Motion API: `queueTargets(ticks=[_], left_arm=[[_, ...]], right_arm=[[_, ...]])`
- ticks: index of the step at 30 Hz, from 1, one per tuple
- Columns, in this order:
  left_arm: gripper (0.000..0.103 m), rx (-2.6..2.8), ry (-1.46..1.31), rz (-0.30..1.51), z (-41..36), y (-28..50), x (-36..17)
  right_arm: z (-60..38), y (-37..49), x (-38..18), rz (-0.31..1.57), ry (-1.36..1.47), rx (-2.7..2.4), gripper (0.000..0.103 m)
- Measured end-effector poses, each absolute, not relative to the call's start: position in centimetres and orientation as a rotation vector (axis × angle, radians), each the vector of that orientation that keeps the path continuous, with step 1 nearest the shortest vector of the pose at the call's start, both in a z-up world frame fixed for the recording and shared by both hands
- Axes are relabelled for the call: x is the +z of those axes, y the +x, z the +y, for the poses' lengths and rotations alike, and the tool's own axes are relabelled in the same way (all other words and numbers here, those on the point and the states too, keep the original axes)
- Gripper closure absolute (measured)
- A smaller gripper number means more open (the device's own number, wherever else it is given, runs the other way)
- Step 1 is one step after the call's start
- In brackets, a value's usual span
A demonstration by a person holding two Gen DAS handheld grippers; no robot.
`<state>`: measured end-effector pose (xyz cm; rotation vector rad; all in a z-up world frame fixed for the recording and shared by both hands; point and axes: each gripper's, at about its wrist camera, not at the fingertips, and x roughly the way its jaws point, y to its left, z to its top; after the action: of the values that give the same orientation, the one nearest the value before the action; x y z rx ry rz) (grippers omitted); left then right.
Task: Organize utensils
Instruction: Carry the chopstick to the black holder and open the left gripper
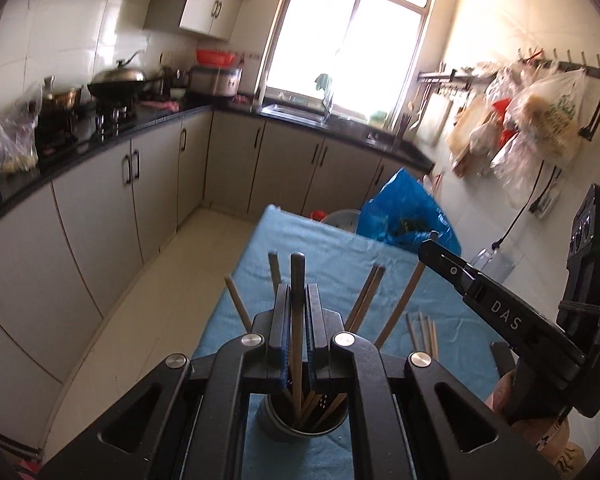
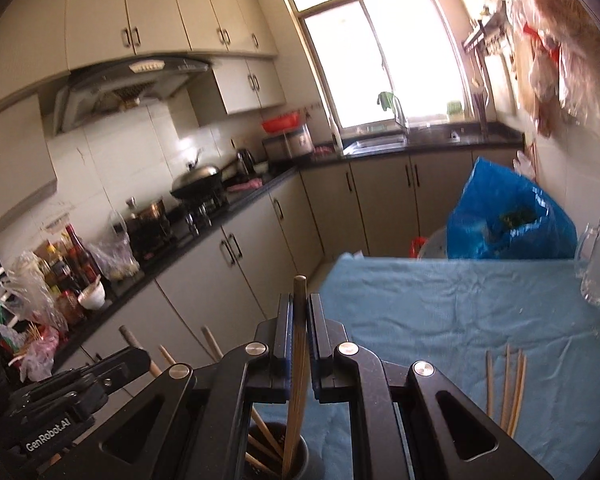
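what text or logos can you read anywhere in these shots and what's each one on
"DAS" in pale letters on the side of the right claw, seen from the left wrist view.
"GenRobot.AI" in white on the body of the left claw, seen from the right wrist view.
The green print on the hanging plastic bag and the labels on the sauce bottles are too blurred to read.

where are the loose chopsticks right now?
The loose chopsticks lie on the blue cloth at lower right in the right wrist view, right of the gripper and the holder. The left wrist view shows them lower right too.
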<state>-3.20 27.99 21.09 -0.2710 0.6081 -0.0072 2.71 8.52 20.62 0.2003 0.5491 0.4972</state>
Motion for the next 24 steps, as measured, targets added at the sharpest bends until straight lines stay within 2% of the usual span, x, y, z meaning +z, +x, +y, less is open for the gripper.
queueTargets(ticks=[6,11,15,17,19,24], left_arm=[[0.097,-0.004,-0.284,0.639,28.2,-2.9,19.5],[0.094,0.013,-0.267,0.623,28.0,-3.7,19.7],[0.075,0.034,-0.259,0.603,27.9,-4.8,20.2],[0.074,0.04,-0.253,0.586,27.8,-5.5,20.6],[0.07,0.049,-0.24,0.567,27.6,-6.3,21.0],[0.066,0.052,-0.223,0.533,26.6,-8.5,21.6]], right_arm=[[8.8,4.4,17.4,0.635,0.206,0.497,0.095],[8.6,4.6,16.9,0.651,0.239,0.503,0.095],[8.4,4.4,17.1,0.652,0.241,0.505,0.092],[8.0,4.2,17.3,0.644,0.248,0.501,0.082],[7.5,4.0,17.6,0.638,0.256,0.497,0.076],[5.3,3.1,18.1,0.624,0.266,0.477,0.074]])
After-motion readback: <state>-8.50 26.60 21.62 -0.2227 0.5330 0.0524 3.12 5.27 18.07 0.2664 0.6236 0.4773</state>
